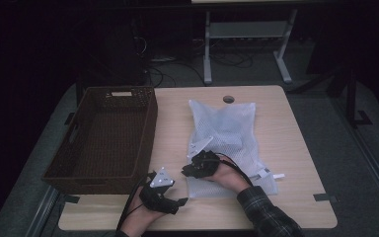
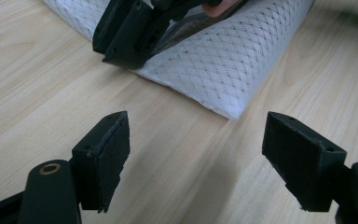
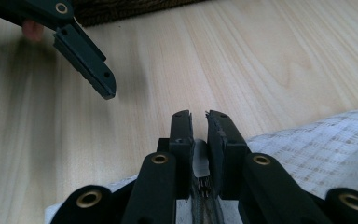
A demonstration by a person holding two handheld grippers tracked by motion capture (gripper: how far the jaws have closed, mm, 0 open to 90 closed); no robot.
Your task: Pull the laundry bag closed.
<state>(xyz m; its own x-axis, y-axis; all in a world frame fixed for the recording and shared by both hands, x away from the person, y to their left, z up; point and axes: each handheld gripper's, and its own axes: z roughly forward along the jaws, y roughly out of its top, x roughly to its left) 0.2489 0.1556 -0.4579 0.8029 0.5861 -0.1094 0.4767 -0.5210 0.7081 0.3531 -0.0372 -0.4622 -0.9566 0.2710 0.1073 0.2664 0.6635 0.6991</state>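
on the table, white mesh bag (image 1: 227, 133), zipper pinched by right tool (image 3: 198, 122)

High view looks down; tongs views, close, share the mesh bag (image 2: 223, 60).

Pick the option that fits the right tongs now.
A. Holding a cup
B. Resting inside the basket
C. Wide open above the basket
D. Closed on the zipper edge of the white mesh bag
D: in the right gripper view the right tongs stand nearly shut, pinching the zipper pull at the edge of the white mesh bag.
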